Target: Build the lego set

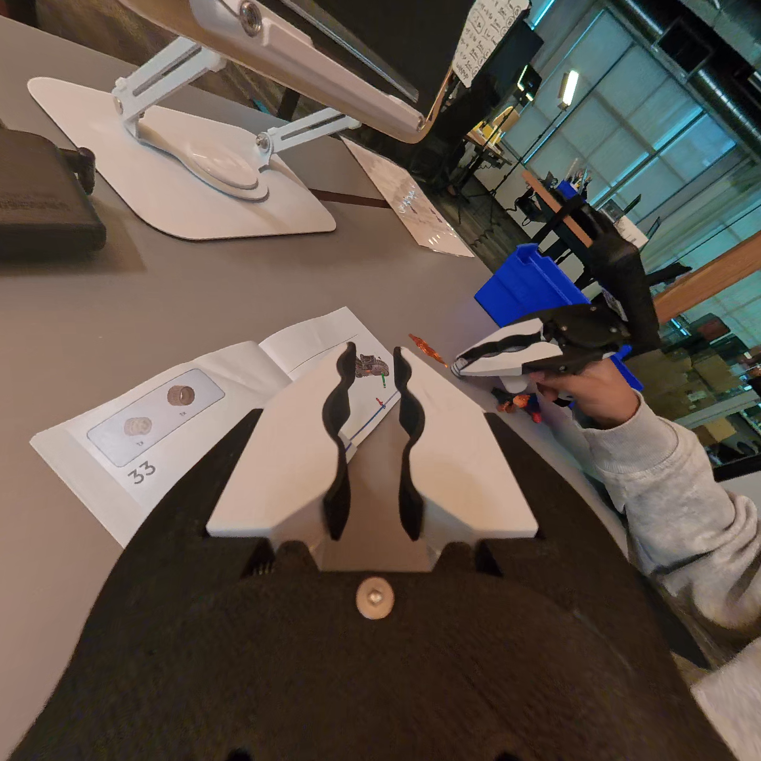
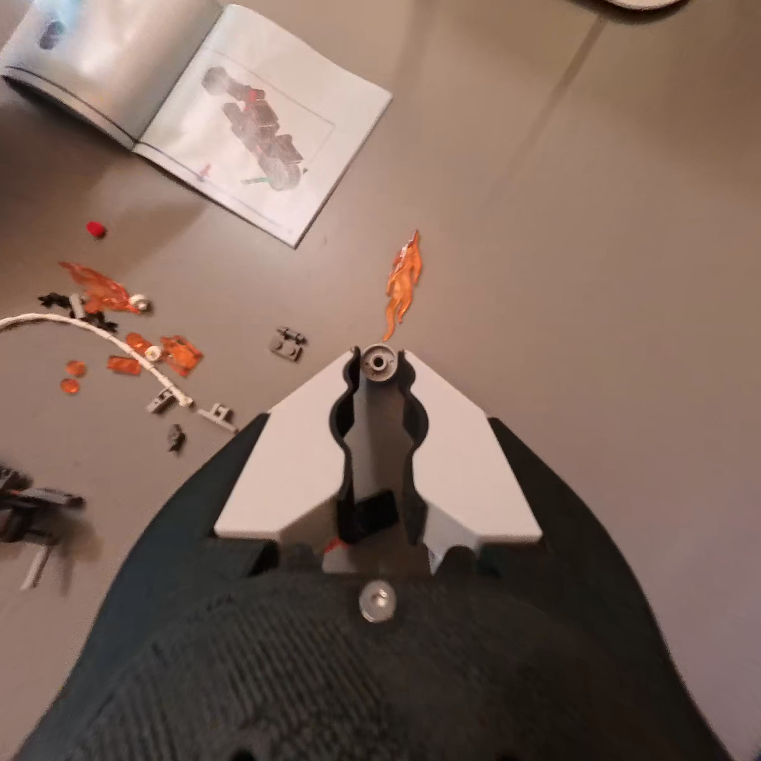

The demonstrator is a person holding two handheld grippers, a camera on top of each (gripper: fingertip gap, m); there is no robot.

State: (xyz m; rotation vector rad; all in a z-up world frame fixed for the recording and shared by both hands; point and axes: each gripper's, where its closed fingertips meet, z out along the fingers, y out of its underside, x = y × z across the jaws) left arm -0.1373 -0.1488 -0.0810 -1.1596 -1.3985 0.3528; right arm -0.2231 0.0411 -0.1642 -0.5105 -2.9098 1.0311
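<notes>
Grey round piece [image 2: 379, 365], studded in the middle, sits pinched right at the tips of the right tool [image 2: 379, 358], fingers closed in on it from both sides, poised over the brown-grey surface [image 2: 576, 288]. Just beyond those tips, at twelve o'clock, a translucent orange flame piece [image 2: 402, 288] lies flat and apart from them. Over at nine o'clock there's the loose scatter: more orange transparent parts [image 2: 177, 352], a white string [image 2: 103, 335], small grey and black brackets, a tiny red stud [image 2: 95, 229]. At eleven o'clock the open instruction booklet [image 2: 263, 136] lies with a vehicle drawn on its page.

Switch to the left wrist view: the left tool [image 1: 374, 350] hovers above that booklet [image 1: 164, 412] with a clear gap between its fingers, nothing between them. At two o'clock the right tool [image 1: 459, 365] shows in a hand [image 1: 576, 387], tip down near the surface, a blue bin [image 1: 527, 284] behind it and a small minifigure [image 1: 521, 403] lying beneath. A white stand [image 1: 177, 164] sits at eleven o'clock.
</notes>
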